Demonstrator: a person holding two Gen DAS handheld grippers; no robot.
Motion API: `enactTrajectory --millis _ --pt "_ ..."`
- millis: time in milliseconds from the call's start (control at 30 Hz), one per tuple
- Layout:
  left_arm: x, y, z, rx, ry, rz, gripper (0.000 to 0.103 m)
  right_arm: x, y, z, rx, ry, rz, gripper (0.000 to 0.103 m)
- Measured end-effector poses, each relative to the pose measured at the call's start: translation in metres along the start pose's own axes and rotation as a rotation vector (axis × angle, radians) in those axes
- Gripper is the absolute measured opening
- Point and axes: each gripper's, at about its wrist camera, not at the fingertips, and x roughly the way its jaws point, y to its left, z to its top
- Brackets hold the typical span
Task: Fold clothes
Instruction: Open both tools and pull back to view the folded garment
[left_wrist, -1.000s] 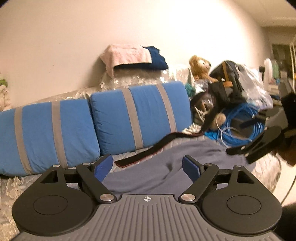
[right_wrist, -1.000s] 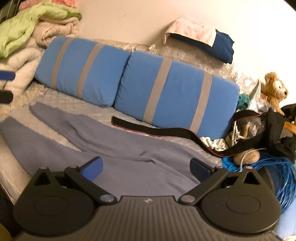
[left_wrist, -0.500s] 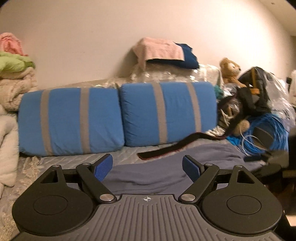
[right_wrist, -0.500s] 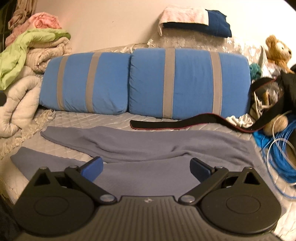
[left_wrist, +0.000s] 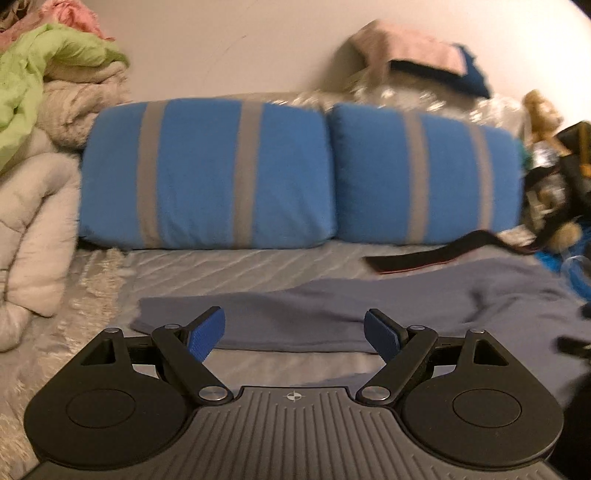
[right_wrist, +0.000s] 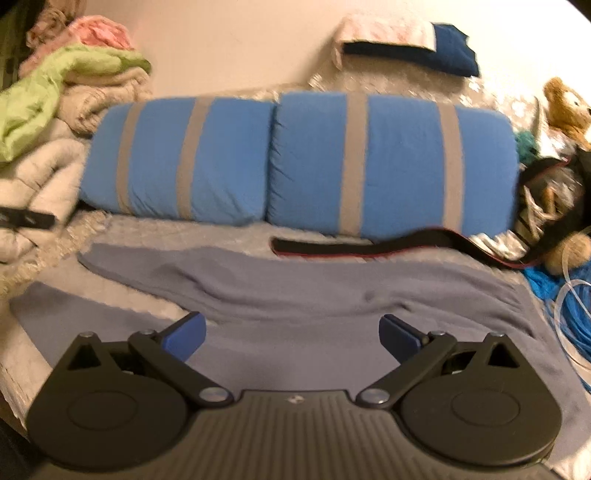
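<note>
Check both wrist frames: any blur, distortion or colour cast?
Left wrist: motion blur smears the blue pillows and black strap; the left gripper stays sharp. Right wrist: same smear on the grey trousers. Both: fisheye bending, dark corners, warm cast.

A quilted grey bed (right_wrist: 229, 232) carries grey-blue trousers (right_wrist: 332, 295) spread flat across the near part. A black strap (right_wrist: 351, 249) lies beyond them, before two blue striped pillows (right_wrist: 295, 158). Folded blankets (right_wrist: 40, 173) pile at far left.

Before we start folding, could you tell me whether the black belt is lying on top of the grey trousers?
No, the black belt lies beside the grey trousers.
</note>
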Motion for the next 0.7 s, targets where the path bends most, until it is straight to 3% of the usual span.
enactTrajectory --millis 267,467,567,700 --pt "0.09 0.058 0.016 -0.081 0.045 0.117 0.082 0.05 0.038 0.008 -0.078 -0.046 0.086 0.103" --pt "0.12 0.114 0.001 -0.242 0.08 0.178 0.082 0.084 0.063 0.007 -0.142 -0.075 0.138 0.103" --pt "0.131 0.14 -0.009 -0.332 0.126 0.153 0.082 0.099 0.069 0.004 -0.143 -0.1 0.188 0.103" --pt "0.144 0.18 -0.022 -0.532 0.171 0.131 0.082 0.116 0.069 -0.005 -0.08 -0.094 0.235 0.103"
